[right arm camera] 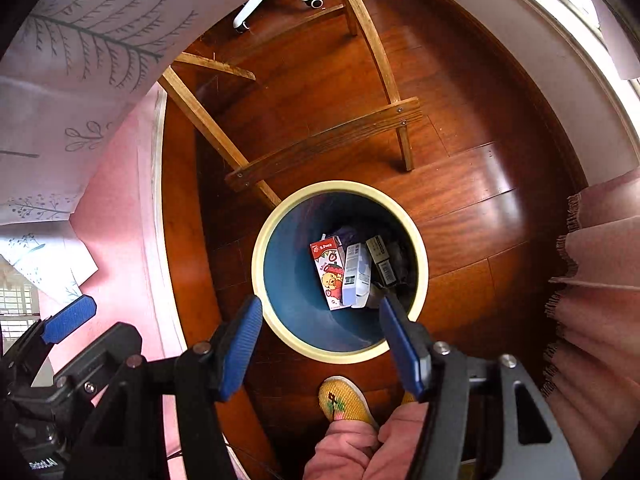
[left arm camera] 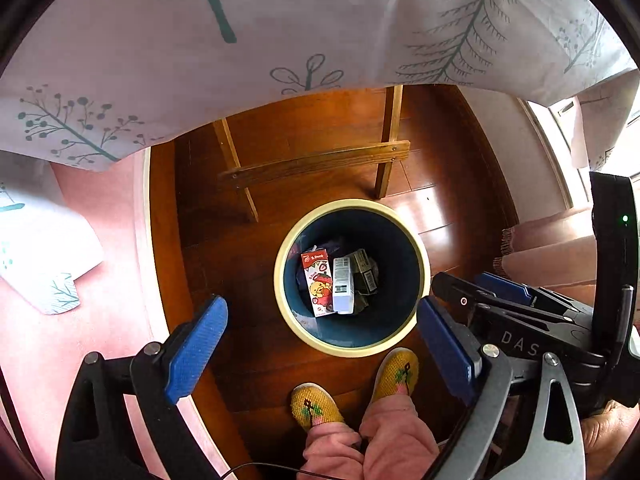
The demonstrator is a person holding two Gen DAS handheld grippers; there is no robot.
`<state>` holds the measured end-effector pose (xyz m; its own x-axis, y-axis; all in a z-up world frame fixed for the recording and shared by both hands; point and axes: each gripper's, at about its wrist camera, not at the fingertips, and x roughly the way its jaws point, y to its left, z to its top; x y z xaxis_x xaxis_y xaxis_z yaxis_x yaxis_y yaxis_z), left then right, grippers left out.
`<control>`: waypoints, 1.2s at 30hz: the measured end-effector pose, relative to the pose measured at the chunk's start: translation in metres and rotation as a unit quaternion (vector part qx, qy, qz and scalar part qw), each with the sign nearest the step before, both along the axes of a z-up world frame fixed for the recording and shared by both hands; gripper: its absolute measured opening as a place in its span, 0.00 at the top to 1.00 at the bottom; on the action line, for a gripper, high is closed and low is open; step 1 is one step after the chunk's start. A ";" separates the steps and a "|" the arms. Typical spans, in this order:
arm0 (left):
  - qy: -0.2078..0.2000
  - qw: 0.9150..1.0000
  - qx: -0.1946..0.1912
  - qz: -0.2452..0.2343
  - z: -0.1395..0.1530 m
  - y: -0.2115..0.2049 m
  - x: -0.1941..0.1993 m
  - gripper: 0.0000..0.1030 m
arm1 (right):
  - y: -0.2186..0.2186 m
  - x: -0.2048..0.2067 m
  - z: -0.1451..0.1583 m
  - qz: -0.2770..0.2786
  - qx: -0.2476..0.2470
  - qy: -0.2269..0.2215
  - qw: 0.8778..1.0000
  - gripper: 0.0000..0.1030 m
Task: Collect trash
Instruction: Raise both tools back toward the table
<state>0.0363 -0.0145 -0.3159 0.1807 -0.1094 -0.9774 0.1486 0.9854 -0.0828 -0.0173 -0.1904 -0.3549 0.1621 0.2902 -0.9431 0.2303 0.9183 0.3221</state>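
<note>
A home interior is indicated. A polished wooden floor [right arm camera: 460, 92] fills the middle of the frame, and a table draped with a leaf-printed cloth [left arm camera: 280, 20] is seen along the top. Pink fringed curtains [right arm camera: 596, 280] hang at the right edge. Embroidered yellow slippers [left arm camera: 394, 374] are worn at the bottom, and a cream-rimmed wastebin [left arm camera: 352, 278] stands at centre.

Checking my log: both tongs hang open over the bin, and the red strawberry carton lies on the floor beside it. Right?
Not quite. The red strawberry carton lies inside the bin, beside a white box, as the right wrist view shows. Both tongs, left and right, do hang open over it.
</note>
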 end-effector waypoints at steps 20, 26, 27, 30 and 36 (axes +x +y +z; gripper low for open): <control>-0.144 0.988 -0.061 -0.010 0.249 0.040 -0.039 0.07 | 0.019 -0.044 0.221 -0.040 0.008 -0.108 0.993 0.39; -0.201 0.976 -0.079 -0.027 0.314 0.054 -0.046 0.07 | 0.022 -0.043 0.295 -0.043 -0.002 -0.167 0.985 0.36; -0.208 0.974 -0.081 -0.029 0.325 0.056 -0.046 0.07 | 0.022 -0.042 0.306 -0.043 -0.003 -0.178 0.983 0.36; -0.224 0.970 -0.086 -0.033 0.344 0.063 -0.050 0.07 | 0.023 -0.042 0.333 -0.044 -0.013 -0.211 0.976 0.36; -0.258 0.961 -0.084 -0.043 0.377 0.068 -0.043 0.07 | 0.027 -0.034 0.377 -0.030 -0.035 -0.254 0.966 0.36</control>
